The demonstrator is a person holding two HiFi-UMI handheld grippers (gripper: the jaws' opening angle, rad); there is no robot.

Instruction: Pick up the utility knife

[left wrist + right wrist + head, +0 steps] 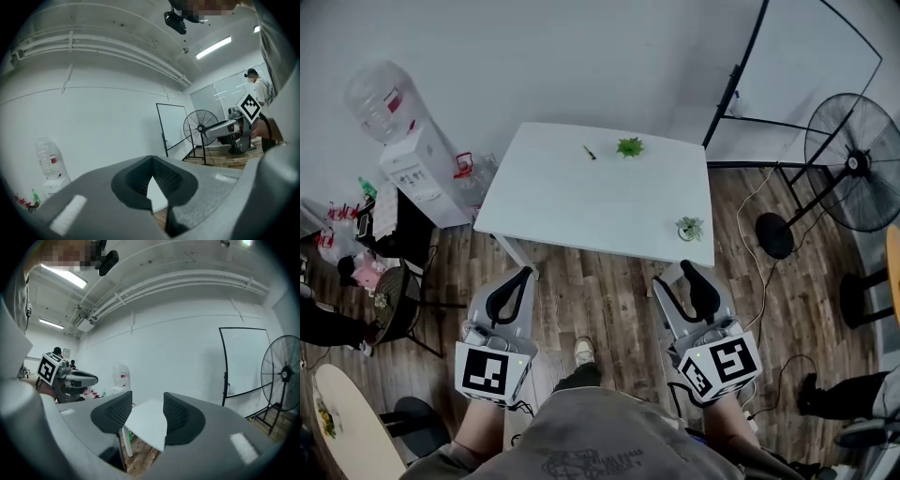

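Both tools sit low over the brown wood-plank floor [600,300], short of the white rectangular bench [581,211]. My left hand-held gripper [523,274] has its jaws closed tip to tip on nothing, and my right hand-held gripper [675,277] has its jaws apart and empty. At the bench's far side lies a slim yellowish utility knife [590,152], I think, though it is very small in the head view. It is near a small spiky green plant [629,146] and well apart from both grippers.
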